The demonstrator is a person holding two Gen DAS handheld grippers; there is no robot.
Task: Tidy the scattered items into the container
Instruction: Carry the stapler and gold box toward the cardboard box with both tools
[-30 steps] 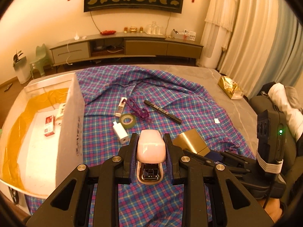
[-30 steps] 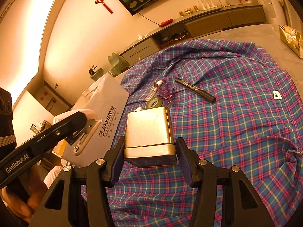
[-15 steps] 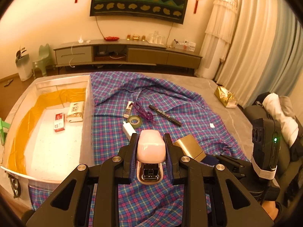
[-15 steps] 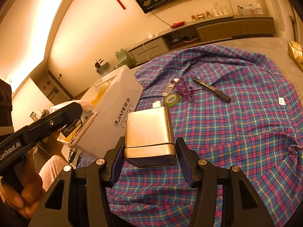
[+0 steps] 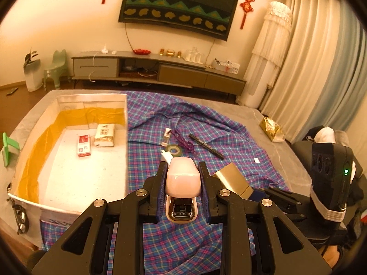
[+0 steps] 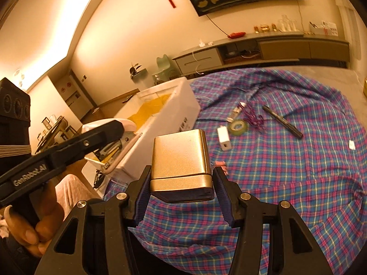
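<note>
My left gripper [image 5: 183, 190] is shut on a pink stapler [image 5: 182, 180], held above the plaid cloth just right of the white foam box [image 5: 125, 137]. My right gripper [image 6: 181, 192] is shut on a gold metal tin [image 6: 181, 160], held above the cloth; the tin also shows in the left wrist view [image 5: 232, 181]. On the cloth lie a white charger [image 6: 223, 137], a green tape roll [image 6: 238, 126], a purple chain [image 6: 252, 116], a small tube [image 6: 236, 112] and a black marker [image 6: 282, 121]. The box holds a red pack [image 5: 83, 145] and a gold-white pack [image 5: 105, 135].
The plaid cloth [image 5: 183, 240] covers a grey table. A gold foil bag [image 5: 270, 129] lies at the table's right edge. A green object [image 5: 9, 147] and glasses [image 5: 19, 215] sit left of the box. A small white tag [image 6: 351, 144] and a pink item [image 6: 220, 165] lie on the cloth.
Both grippers have risen and pulled back with their loads. The left view now looks down into the box from higher up, and the box has shifted left in view.
</note>
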